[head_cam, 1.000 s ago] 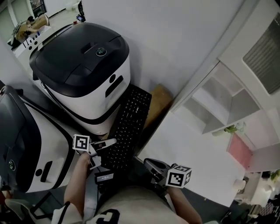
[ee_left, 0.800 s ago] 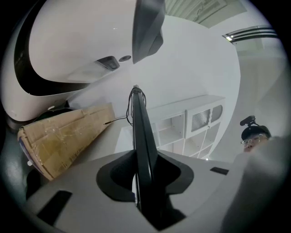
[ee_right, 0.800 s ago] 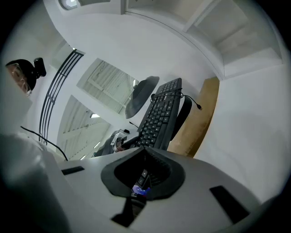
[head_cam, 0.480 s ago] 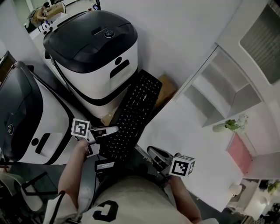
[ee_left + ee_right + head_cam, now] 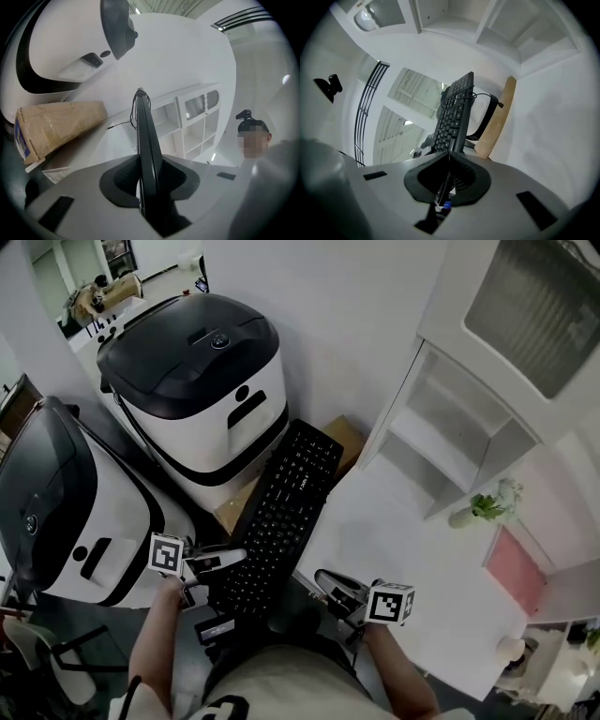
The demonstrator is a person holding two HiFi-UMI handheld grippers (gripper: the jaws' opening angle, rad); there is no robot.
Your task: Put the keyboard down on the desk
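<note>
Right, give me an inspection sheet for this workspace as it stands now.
Surface: white desk; the keyboard is not yet lying on it.
Job's things: black keyboard, held in the air beside the desk's edge.
Clutter: cardboard between the machines and the desk; small plant on the desk.
Grippers: left gripper shut on the keyboard's edge; right gripper has its jaws together, and nothing is clearly between them.
Cables: black cable looped at the keyboard's far end.
Surroundings: white-and-black machine, second machine, white shelf unit.
</note>
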